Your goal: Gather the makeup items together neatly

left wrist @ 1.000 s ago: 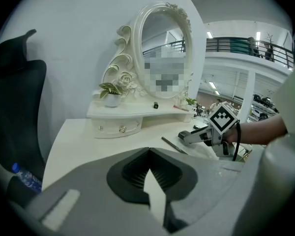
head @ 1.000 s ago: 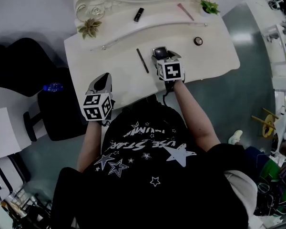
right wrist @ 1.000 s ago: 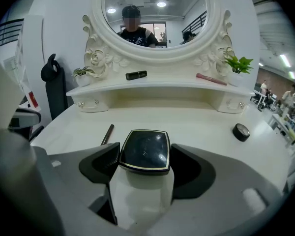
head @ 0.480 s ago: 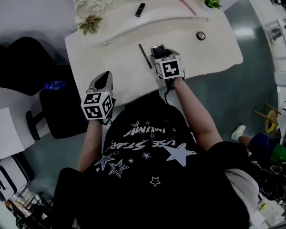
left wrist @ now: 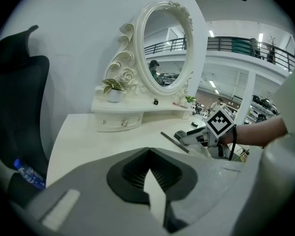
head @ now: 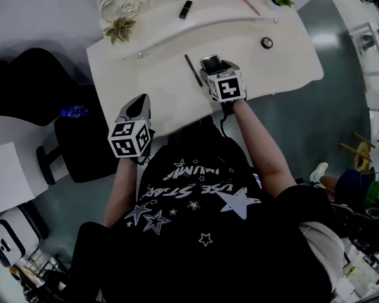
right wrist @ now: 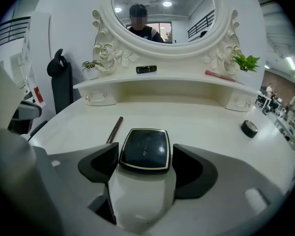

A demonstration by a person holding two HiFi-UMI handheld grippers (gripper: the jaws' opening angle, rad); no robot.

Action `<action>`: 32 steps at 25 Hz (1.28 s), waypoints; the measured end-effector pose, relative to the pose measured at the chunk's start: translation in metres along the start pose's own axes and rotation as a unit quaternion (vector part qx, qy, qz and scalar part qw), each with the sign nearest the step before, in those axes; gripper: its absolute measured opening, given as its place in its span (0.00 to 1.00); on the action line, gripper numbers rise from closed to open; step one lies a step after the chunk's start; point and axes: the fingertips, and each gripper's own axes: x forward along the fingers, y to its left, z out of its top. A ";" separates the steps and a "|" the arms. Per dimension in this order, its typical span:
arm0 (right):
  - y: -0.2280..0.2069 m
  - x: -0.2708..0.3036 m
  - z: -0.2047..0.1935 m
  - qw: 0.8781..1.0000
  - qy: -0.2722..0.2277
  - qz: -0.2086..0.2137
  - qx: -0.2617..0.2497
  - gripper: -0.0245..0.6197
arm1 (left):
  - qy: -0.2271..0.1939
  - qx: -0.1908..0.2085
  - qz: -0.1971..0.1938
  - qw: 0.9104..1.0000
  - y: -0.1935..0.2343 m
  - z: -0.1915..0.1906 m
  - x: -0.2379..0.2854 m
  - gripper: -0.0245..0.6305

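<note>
A black square compact (right wrist: 145,146) sits between the jaws of my right gripper (right wrist: 145,157), which is shut on it low over the white vanity table (head: 158,87). In the head view the right gripper (head: 212,65) is at the table's middle. A dark pencil (head: 192,70) lies just left of it. A small round black jar (head: 266,42) rests to the right. On the raised shelf lie a black lipstick (head: 185,9) and a pink pencil (head: 244,3). My left gripper (head: 138,102) hovers at the table's front left edge, shut and empty (left wrist: 148,151).
An ornate oval mirror (right wrist: 160,14) stands behind the shelf, with small potted plants (right wrist: 245,61) at both ends and little drawers (right wrist: 99,98) below. A black chair (head: 25,84) and a water bottle (head: 70,113) are left of the table.
My right gripper with the compact has edged slightly toward the back of the table. The left gripper has stayed put.
</note>
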 end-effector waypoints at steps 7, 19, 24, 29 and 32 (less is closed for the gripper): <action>-0.003 -0.018 0.016 0.999 -0.045 0.008 0.017 0.76 | -0.009 -0.004 -0.002 1.000 -0.002 0.005 0.001 0.04; -0.059 -0.046 0.031 0.994 -0.085 -0.022 0.064 0.84 | -0.030 -0.010 -0.012 0.999 -0.027 0.029 0.022 0.04; -0.091 -0.048 0.031 0.992 -0.090 -0.034 0.076 0.84 | -0.032 -0.008 -0.017 0.999 -0.041 0.037 0.039 0.04; -0.130 -0.050 0.030 0.991 -0.093 -0.049 0.085 0.84 | -0.036 -0.006 -0.021 0.999 -0.059 0.048 0.061 0.04; -0.155 -0.052 0.028 0.990 -0.093 -0.058 0.091 0.84 | -0.039 -0.004 -0.024 0.999 -0.072 0.055 0.074 0.04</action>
